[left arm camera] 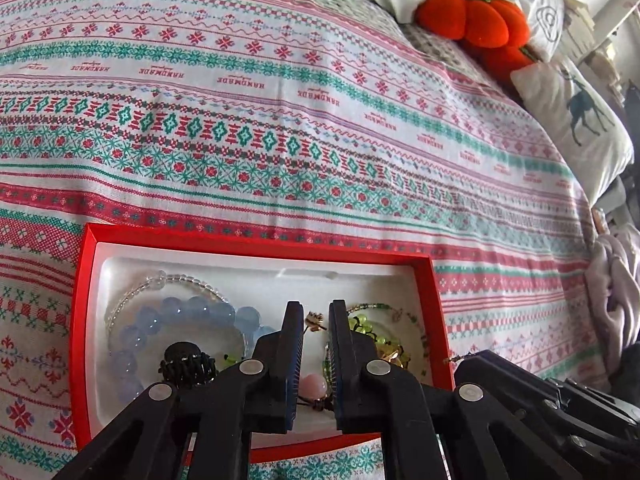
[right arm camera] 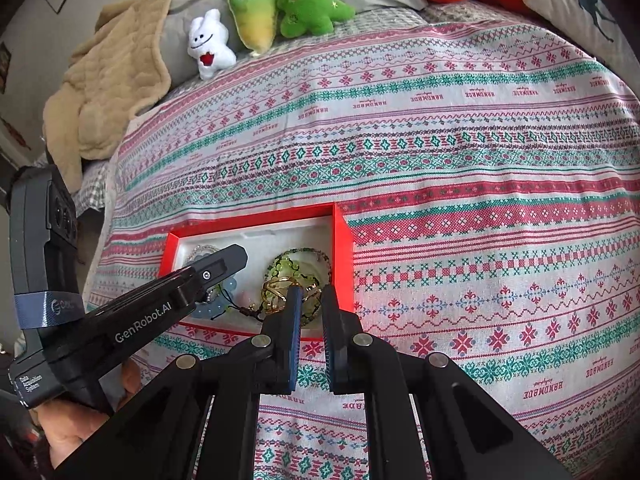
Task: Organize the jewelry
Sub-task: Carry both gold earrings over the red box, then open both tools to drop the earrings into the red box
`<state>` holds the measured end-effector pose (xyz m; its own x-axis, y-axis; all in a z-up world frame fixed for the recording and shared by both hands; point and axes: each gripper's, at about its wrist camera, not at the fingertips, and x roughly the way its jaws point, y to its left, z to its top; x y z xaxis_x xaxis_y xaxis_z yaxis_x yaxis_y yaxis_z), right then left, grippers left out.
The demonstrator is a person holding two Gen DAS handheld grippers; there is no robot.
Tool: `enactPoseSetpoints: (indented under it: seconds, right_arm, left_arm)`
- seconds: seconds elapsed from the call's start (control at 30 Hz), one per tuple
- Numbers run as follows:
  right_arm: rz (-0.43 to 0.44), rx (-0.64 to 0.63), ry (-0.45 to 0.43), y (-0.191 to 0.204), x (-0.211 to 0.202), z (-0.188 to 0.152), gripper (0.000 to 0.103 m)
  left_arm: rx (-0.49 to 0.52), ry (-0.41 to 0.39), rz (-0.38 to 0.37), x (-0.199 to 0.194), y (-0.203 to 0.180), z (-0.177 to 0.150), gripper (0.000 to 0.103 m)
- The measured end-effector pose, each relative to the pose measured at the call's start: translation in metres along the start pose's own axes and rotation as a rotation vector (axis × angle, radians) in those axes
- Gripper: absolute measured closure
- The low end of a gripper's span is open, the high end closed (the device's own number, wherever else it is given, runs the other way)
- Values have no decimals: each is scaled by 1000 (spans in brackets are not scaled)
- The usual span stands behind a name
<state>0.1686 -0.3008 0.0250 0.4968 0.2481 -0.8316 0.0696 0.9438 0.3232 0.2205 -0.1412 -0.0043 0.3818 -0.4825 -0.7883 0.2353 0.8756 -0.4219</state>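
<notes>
A red box (left arm camera: 256,242) with a white moulded liner lay on the patterned bedspread (left arm camera: 320,120), and the jewelry sat heaped inside it. On the left side lay a bracelet of large pale-blue faceted beads (left arm camera: 192,312), ringed by a strand of small clear beads (left arm camera: 176,282), with a black claw clip (left arm camera: 186,364) resting at its near edge. On the right sat a green beaded strand (right arm camera: 298,270) coiled around some gold pieces (right arm camera: 276,292), and a pink bead (left arm camera: 314,384) lay between the two heaps.

The left gripper (left arm camera: 314,308) hung over the middle of the box, its jaws parted by a narrow gap and holding nothing. The right gripper (right arm camera: 310,292) was poised at the box's near right corner, likewise slightly parted; it seemed to grasp nothing, though the gold pieces just beyond its tips made that hard to judge.
</notes>
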Motion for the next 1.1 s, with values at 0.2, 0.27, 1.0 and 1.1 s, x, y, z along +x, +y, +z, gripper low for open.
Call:
enactPoseSetpoints:
  seconds: [0.2, 0.27, 1.0, 1.1]
  right_arm:
    - [1, 3, -1, -3, 1, 5, 92]
    - [5, 9, -3, -3, 2, 7, 92]
    - [24, -54, -3, 48, 42, 21, 90]
    - [36, -31, 0, 48, 44, 22, 90]
  left_arm:
    - [46, -26, 33, -17, -9, -3, 82]
    - [60, -40, 65, -28, -9, -6, 81]
    - [52, -28, 211, -71, 48, -37, 59]
    - [66, -20, 221, -70, 48, -40, 53]
